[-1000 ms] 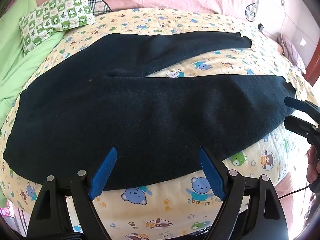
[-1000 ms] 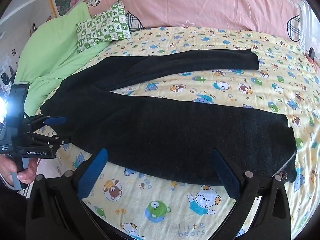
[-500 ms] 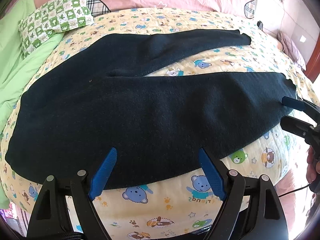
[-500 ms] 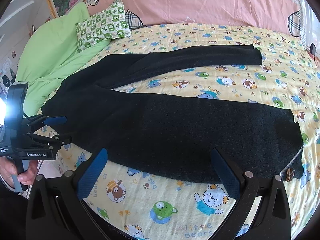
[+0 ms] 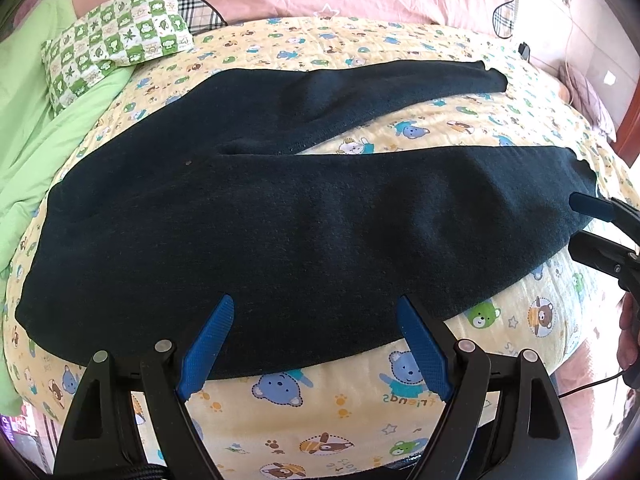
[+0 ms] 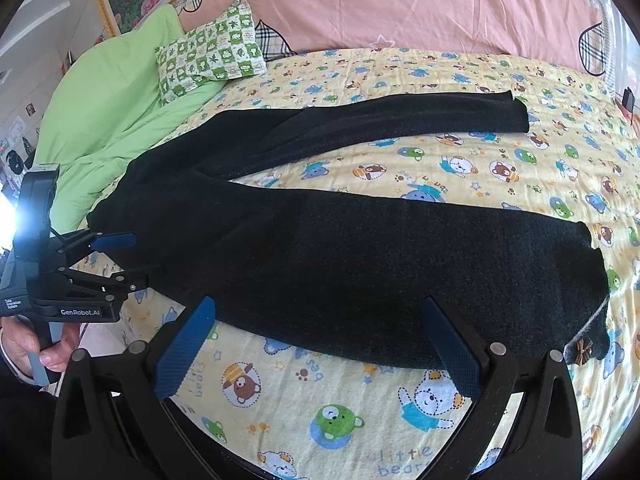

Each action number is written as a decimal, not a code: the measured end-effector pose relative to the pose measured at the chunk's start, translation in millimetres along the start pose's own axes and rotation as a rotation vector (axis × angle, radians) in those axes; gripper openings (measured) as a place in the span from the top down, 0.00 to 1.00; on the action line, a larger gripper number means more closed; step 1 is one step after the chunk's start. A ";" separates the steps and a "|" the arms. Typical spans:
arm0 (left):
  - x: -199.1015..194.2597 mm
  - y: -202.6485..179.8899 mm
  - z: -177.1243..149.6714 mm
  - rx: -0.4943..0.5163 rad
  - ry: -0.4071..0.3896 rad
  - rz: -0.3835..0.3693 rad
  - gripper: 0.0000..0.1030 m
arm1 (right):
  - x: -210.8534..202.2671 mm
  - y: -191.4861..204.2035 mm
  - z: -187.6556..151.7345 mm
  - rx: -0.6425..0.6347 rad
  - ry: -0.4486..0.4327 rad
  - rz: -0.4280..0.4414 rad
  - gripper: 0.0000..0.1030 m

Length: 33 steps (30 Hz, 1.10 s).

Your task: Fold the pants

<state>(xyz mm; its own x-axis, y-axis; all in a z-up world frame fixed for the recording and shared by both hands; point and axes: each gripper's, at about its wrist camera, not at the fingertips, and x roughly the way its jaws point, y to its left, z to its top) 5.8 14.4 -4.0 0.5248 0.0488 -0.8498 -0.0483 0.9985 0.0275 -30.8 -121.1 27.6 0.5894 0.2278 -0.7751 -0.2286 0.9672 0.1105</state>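
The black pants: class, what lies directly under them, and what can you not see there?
The black pants lie spread flat on the yellow bear-print bedsheet, which shows all round them and between the legs. The sheet's pattern beneath the fabric is covered, so anything there is hidden.

"GenRobot.AI" on left gripper (image 6: pixel 120 260), "little bears" on bedsheet (image 6: pixel 400 460)

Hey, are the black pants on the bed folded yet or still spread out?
Spread out. The black pants lie flat on the bear-print bedsheet, both legs apart in a V; no fold shows.
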 end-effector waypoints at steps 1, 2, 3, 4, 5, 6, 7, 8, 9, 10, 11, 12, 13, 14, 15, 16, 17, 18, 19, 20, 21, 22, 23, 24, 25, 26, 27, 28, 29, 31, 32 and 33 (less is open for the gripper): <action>0.0 0.4 0.2 -0.001 0.000 -0.001 0.18 | -0.3 0.8 0.5 -0.003 -0.001 0.001 0.00; 0.1 0.8 0.4 -0.002 0.000 -0.002 0.18 | -0.3 1.7 1.2 -0.005 -0.001 0.000 0.00; 0.3 1.6 0.3 -0.003 0.000 -0.002 0.18 | -0.2 2.3 1.7 -0.007 -0.001 0.001 0.00; 0.5 2.2 0.5 -0.004 0.000 -0.004 0.18 | -0.2 2.9 2.1 -0.009 -0.003 0.001 0.00; 0.7 2.3 0.4 -0.005 0.000 -0.005 0.18 | -0.2 3.2 2.5 -0.008 -0.005 -0.001 0.00; 1.1 2.8 0.6 -0.006 0.001 -0.006 0.18 | 0.0 3.2 2.8 -0.007 -0.006 -0.002 0.00; 1.5 3.2 0.7 -0.008 0.002 -0.008 0.18 | 0.4 3.1 3.0 -0.005 -0.005 -0.002 0.00; 1.9 2.7 0.4 -0.009 0.003 -0.008 0.18 | 0.8 3.0 3.4 -0.004 -0.005 -0.001 0.00; 2.2 3.0 0.5 -0.009 0.004 -0.008 0.18 | 0.3 3.2 3.0 -0.007 -0.006 -0.001 0.00; 2.8 2.7 0.3 -0.009 0.004 -0.009 0.18 | 0.7 3.1 3.3 -0.006 -0.005 -0.001 0.00; 3.2 2.9 0.4 -0.010 0.005 -0.011 0.18 | 0.9 3.3 2.5 -0.006 -0.005 -0.001 0.00; 3.6 3.1 0.6 -0.011 0.006 -0.013 0.18 | 1.4 3.2 2.8 -0.006 -0.004 -0.002 0.00; 3.9 2.7 0.3 -0.011 0.006 -0.014 0.18 | 1.6 3.3 3.1 -0.006 -0.004 -0.002 0.00; 4.3 2.7 0.5 -0.011 0.007 -0.016 0.18 | 1.8 3.2 2.9 -0.006 -0.004 -0.002 0.00; 4.7 2.7 0.7 -0.011 0.008 -0.017 0.18 | 1.8 3.2 2.8 -0.006 -0.004 -0.002 0.00; 5.0 2.2 0.4 -0.011 0.008 -0.017 0.18 | 1.8 3.3 2.6 -0.006 -0.004 -0.002 0.00; 5.3 2.2 0.6 -0.011 0.008 -0.019 0.18 | 1.9 3.3 2.6 -0.005 -0.004 -0.002 0.00; 5.1 2.2 0.4 -0.012 0.008 -0.021 0.18 | 2.0 3.4 2.6 -0.005 -0.004 -0.001 0.00; 5.1 2.5 0.6 -0.012 0.006 -0.023 0.18 | 2.4 3.6 2.7 -0.006 -0.003 -0.001 0.00; 5.0 2.7 1.0 -0.012 0.005 -0.025 0.18 | 2.9 4.0 2.7 -0.007 -0.002 -0.002 0.00; 5.0 3.2 1.5 -0.013 0.005 -0.026 0.18 | 3.3 4.3 3.1 -0.007 -0.002 -0.001 0.00; 5.2 3.7 2.2 -0.014 0.004 -0.030 0.18 | 3.3 4.3 3.1 -0.006 -0.002 0.000 0.00; 5.6 4.3 3.0 -0.016 0.004 -0.033 0.18 | 3.9 4.9 3.2 -0.006 -0.002 0.001 0.00; 6.6 5.5 3.1 -0.017 0.004 -0.036 0.18 | 4.5 5.2 3.7 -0.007 -0.001 0.000 0.00; 7.2 6.2 3.7 -0.019 0.005 -0.038 0.18 | 4.8 5.5 4.0 -0.008 -0.002 -0.002 0.00; 8.0 6.8 4.3 -0.021 0.007 -0.040 0.18 | 5.0 5.6 4.3 -0.006 -0.002 -0.002 0.00; 8.8 7.3 4.8 -0.023 0.009 -0.043 0.18 | 5.0 5.4 5.1 -0.006 -0.002 -0.001 0.00; 9.4 7.8 5.2 -0.024 0.010 -0.046 0.18 | 5.1 5.4 5.4 -0.005 -0.003 0.000 0.00; 10.0 8.2 5.6 -0.025 0.011 -0.047 0.18 | 4.5 4.6 6.8 -0.005 -0.003 0.001 0.00; 10.5 8.7 6.7 -0.028 0.014 -0.051 0.18 | 4.3 4.3 7.7 -0.004 -0.003 0.002 0.00; 11.0 9.0 7.5 -0.029 0.015 -0.053 0.18 | 4.3 4.4 7.8 -0.004 -0.002 0.003 0.00; 11.5 9.3 8.5 -0.030 0.017 -0.056 0.18 | 4.4 4.5 8.0 -0.005 -0.001 0.003 0.00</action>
<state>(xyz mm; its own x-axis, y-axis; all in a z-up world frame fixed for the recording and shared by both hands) 18.6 24.5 -9.0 0.5133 -0.0083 -0.8581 -0.0444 0.9984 -0.0362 -23.0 -114.8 29.6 0.5894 0.2304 -0.7743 -0.2339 0.9661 0.1094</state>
